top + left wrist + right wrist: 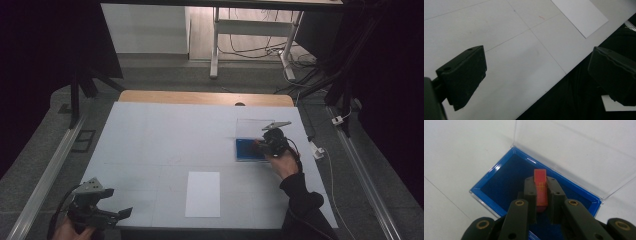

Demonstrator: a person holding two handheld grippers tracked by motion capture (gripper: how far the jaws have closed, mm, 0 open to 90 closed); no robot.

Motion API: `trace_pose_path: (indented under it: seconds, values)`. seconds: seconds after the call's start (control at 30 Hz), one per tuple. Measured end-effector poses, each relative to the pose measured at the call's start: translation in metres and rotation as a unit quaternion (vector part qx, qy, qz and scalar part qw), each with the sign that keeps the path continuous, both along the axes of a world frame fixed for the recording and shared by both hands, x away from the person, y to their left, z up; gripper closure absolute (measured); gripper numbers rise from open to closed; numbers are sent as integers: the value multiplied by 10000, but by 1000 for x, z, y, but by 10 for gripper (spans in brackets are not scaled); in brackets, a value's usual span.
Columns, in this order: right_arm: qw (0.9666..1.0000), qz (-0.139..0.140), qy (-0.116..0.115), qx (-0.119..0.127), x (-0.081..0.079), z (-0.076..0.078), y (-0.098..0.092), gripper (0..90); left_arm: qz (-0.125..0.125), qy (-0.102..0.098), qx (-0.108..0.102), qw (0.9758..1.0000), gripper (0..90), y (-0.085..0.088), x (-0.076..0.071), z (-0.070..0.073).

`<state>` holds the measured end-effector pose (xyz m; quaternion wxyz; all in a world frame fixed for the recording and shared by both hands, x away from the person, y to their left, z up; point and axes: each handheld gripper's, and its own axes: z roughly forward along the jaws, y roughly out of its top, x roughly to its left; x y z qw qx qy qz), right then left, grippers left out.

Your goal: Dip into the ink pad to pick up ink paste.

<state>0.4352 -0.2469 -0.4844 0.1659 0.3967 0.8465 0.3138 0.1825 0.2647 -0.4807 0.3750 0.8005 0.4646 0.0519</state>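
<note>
One white table (165, 140) carries everything, with a sheet of paper (202, 193) lying near its front edge. Toward the right side sits a blue box (499, 180), its clear lid (574, 152) swung open behind it. Over the box, the right gripper (541, 185) pinches a small red card (540, 186) upright between its jaws. At the front left corner, the left gripper (107, 207) hangs with jaws spread wide, empty.
</note>
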Motion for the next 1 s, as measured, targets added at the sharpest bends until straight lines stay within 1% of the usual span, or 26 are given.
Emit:
trace_pose_path:
  seconds: [0.1,0.17,0.27,0.37,0.43,0.5,0.53,0.63,0.77,0.83,1.0]
  values:
    - [10000,10,8,8,0,0,0,801,5,5,-4,10000,25,0,0,0]
    - [10000,32,11,-78,0,2,1,800,3,3,-2,10000,25,0,0,0]
    - [9999,39,7,-137,0,3,2,800,5,0,-2,10000,25,0,0,0]
    - [9999,25,4,-123,0,3,2,799,5,-4,-2,10000,25,0,0,0]
    - [10000,13,26,-77,0,4,1,798,3,-7,1,10000,25,0,0,0]
    - [9999,62,95,38,0,4,1,798,6,-11,3,10000,25,0,0,0]
    - [9999,76,99,51,0,4,1,798,6,-9,-1,10000,25,0,0,0]
    - [9999,131,50,35,-2,6,2,797,5,-10,1,10000,25,0,0,0]
    - [9998,173,-6,135,-5,10,2,797,9,-14,0,10000,25,0,0,0]
    - [9997,200,15,171,-6,12,1,798,9,-14,-1,10000,25,0,0,0]
    - [9991,341,1,264,-10,16,-2,798,11,-16,0,10000,25,0,-1,0]
